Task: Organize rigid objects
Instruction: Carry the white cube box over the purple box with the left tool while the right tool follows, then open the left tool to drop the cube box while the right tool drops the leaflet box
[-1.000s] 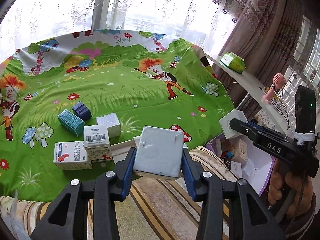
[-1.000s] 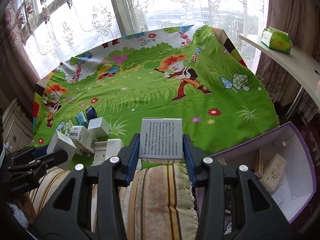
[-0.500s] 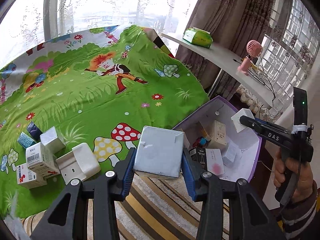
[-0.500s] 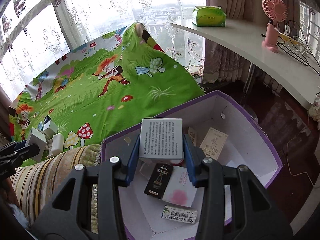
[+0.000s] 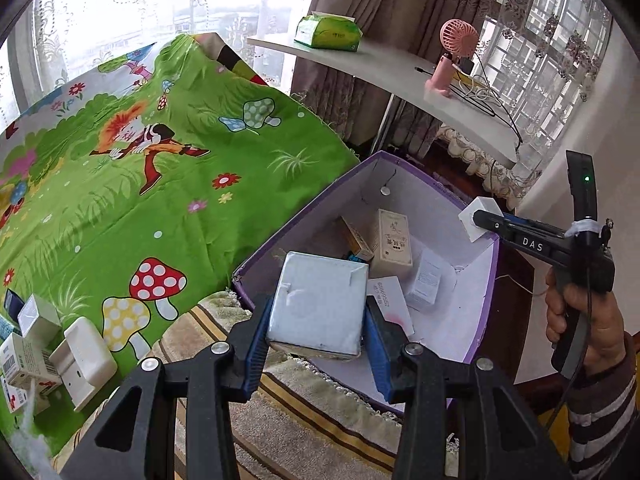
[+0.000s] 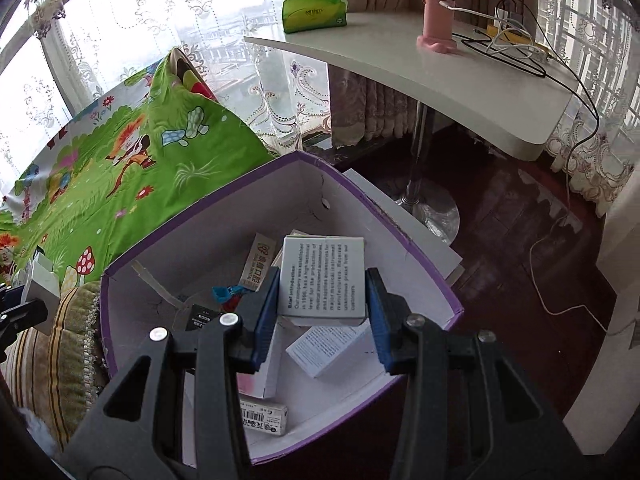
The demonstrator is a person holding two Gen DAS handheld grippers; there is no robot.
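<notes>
Purple-rimmed cardboard box (image 6: 416, 246) sits beneath both grippers: the left gripper (image 5: 318, 330) clamps a plain white box (image 5: 320, 304), the right gripper (image 6: 322, 312) a printed carton (image 6: 323, 278), hiding contents below.

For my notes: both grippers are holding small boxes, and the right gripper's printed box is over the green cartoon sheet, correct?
Not quite. The right gripper holds its printed box over the open purple carton, not the sheet, as the right wrist view shows. The left gripper does hold a white box.
</notes>
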